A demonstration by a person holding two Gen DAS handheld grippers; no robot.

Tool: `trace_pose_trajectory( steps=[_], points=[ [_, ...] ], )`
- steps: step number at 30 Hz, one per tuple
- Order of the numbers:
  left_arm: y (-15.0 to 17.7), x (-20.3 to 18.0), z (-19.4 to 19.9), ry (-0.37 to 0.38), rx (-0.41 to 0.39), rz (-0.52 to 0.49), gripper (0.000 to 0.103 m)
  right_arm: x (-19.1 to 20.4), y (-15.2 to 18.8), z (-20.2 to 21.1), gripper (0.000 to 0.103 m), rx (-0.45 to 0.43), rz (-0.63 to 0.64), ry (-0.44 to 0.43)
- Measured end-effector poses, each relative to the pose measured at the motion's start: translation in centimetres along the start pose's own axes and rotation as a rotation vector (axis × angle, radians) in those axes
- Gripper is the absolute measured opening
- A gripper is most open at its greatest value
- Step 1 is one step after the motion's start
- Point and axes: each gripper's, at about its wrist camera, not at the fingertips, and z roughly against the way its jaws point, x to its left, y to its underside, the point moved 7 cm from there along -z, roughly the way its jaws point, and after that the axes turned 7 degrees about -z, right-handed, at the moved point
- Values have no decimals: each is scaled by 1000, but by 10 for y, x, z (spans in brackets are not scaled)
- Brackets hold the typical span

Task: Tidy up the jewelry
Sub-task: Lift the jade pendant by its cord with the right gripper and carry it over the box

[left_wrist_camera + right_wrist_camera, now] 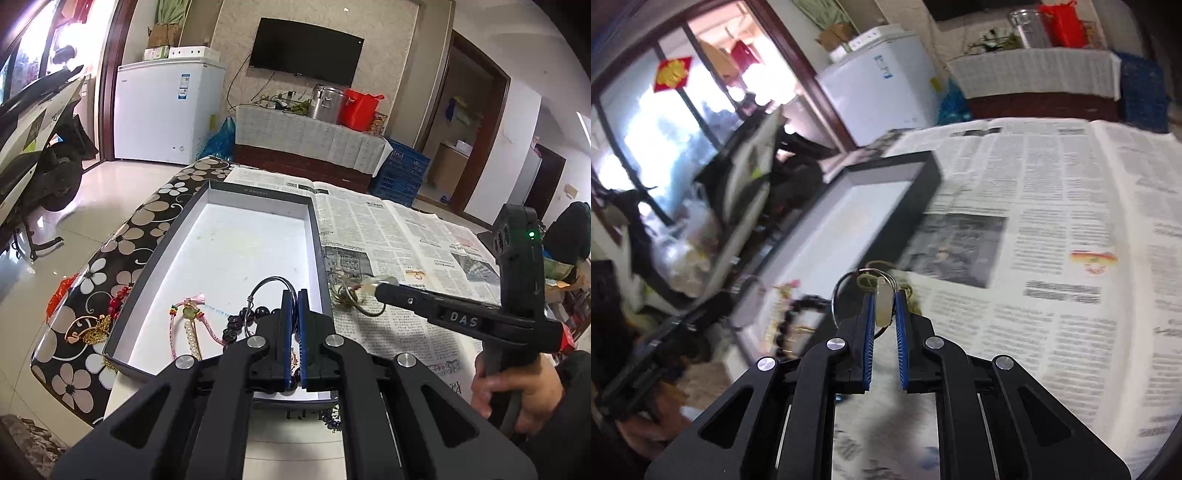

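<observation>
At lower centre of the left wrist view, the left tongs point(294, 295) pinch a thin silver bangle point(271, 282) over the grey box point(314, 206) holding beaded bracelets point(243, 317). At right, the right tongs point(384, 284) clamp a pale pendant point(883, 304) above the newspaper point(406, 236) on the bench.

A black tablecloth point(155, 206) patterned with beige flowers is seen; the shallow rectangular cardboard box point(236, 251) is dark grey outside, white inside; claw pads point(868, 332) are blue.
</observation>
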Motion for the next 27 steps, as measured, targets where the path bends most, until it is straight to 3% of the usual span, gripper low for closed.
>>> trace_pose_trajectory(
  steps=[2,5,7,15,20,27],
  points=[
    [1,0,-1,1,4,-1,3,0,5,-7,12,40,26,41],
    [2,-2,-1,3,10,-8,3,3,10,-11,12,44,164,194],
    [2,-4,-2,1,12,-15,3,7,12,-10,12,32,240,239],
    [2,-6,-2,7,14,-15,3,13,1,7,12,-44,207,158],
    [1,-5,-2,3,10,-16,3,24,-19,42,12,-141,118,-21],
    [6,-7,-8,15,43,-24,3,17,-22,40,10,-114,81,-23]
  ],
)
